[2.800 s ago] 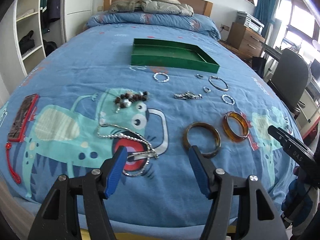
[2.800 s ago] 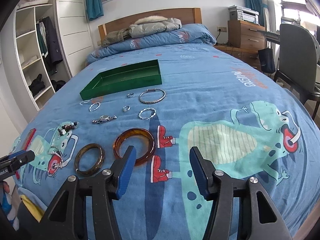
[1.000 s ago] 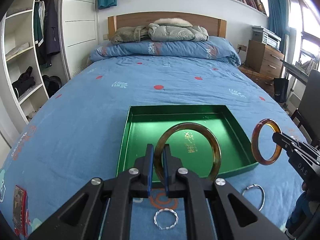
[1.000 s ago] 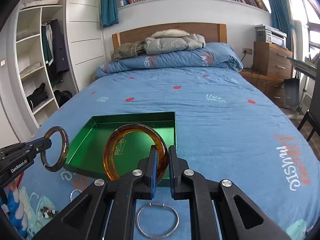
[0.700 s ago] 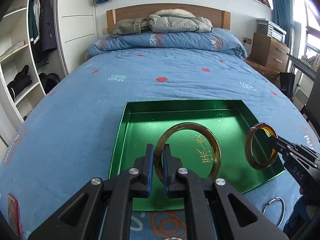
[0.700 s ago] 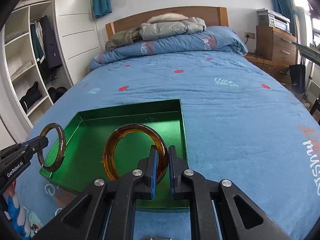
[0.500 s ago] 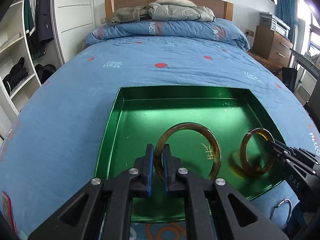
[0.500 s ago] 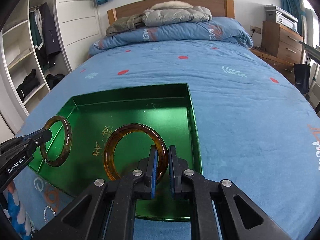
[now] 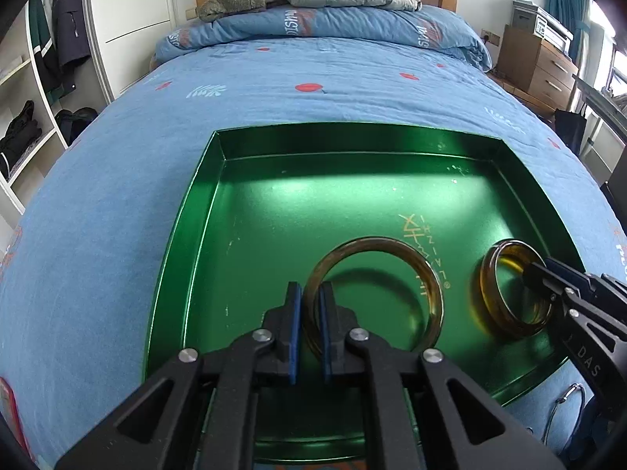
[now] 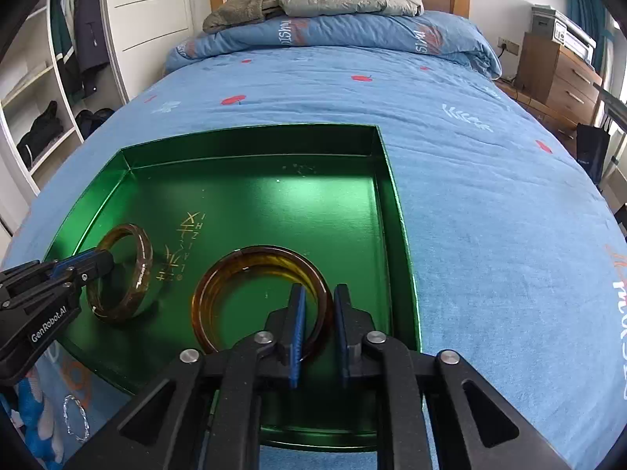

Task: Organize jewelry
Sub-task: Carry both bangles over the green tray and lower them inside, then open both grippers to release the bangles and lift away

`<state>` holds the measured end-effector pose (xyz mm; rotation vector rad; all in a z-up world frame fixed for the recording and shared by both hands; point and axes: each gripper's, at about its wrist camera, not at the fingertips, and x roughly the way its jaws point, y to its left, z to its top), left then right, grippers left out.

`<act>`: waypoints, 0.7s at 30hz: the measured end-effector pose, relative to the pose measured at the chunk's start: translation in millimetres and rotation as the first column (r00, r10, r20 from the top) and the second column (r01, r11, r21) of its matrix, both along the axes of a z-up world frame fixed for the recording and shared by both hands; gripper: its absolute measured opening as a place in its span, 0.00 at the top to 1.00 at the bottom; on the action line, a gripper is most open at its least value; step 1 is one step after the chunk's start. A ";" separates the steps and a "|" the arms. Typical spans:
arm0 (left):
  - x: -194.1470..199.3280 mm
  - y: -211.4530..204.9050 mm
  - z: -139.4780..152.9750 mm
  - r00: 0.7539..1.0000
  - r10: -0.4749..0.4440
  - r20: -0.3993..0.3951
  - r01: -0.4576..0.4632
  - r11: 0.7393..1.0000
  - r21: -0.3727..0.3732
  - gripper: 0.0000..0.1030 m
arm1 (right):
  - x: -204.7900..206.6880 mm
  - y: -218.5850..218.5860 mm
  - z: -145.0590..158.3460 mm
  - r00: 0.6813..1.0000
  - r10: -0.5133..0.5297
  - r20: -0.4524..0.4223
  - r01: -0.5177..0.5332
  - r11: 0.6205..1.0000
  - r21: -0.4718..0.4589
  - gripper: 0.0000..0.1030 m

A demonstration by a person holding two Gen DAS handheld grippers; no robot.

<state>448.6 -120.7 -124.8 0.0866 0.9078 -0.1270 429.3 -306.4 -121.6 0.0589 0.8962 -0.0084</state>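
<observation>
A green tray [image 9: 274,215] lies on the blue bed; it also shows in the right wrist view [image 10: 250,196]. My left gripper [image 9: 309,337] is shut on a dark brown bangle [image 9: 423,274], held low over the tray floor; that bangle shows at the left of the right wrist view [image 10: 137,274]. My right gripper [image 10: 317,333] has its jaws slightly apart around the rim of an amber bangle [image 10: 219,286], which rests on the tray floor. The amber bangle [image 9: 490,293] and the right gripper show at the right of the left wrist view.
A silver ring bracelet [image 9: 564,403] lies on the bedspread just outside the tray's near right corner. A twisted silver bracelet [image 10: 76,417] lies near the tray's near left corner. Pillows and jackets are at the headboard. Wardrobe shelves stand left, a dresser right.
Both grippers have moved forward and down over the tray with their bangles. The right gripper's jaws have parted a little and the amber bangle now rests on the tray floor.
</observation>
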 end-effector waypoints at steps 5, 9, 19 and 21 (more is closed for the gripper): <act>-5.3 9.2 8.9 1.000 0.001 0.016 0.000 0.999 -0.041 0.90 | -15.1 5.6 14.6 0.998 0.013 0.059 -0.013 1.000 -0.013 0.48; -21.8 20.7 28.3 0.999 0.001 0.046 0.002 0.998 -0.064 0.87 | -42.5 15.3 37.3 0.993 0.021 0.119 -0.016 0.999 -0.045 0.48; -99.4 43.9 71.9 0.993 0.001 0.117 0.009 0.996 -0.084 0.83 | -143.9 42.1 87.1 0.976 0.018 0.217 0.015 0.989 -0.148 0.39; -118.2 47.5 77.5 0.992 -0.002 0.124 0.014 0.995 -0.097 0.82 | -162.7 45.1 93.1 0.973 0.013 0.229 0.026 0.986 -0.166 0.39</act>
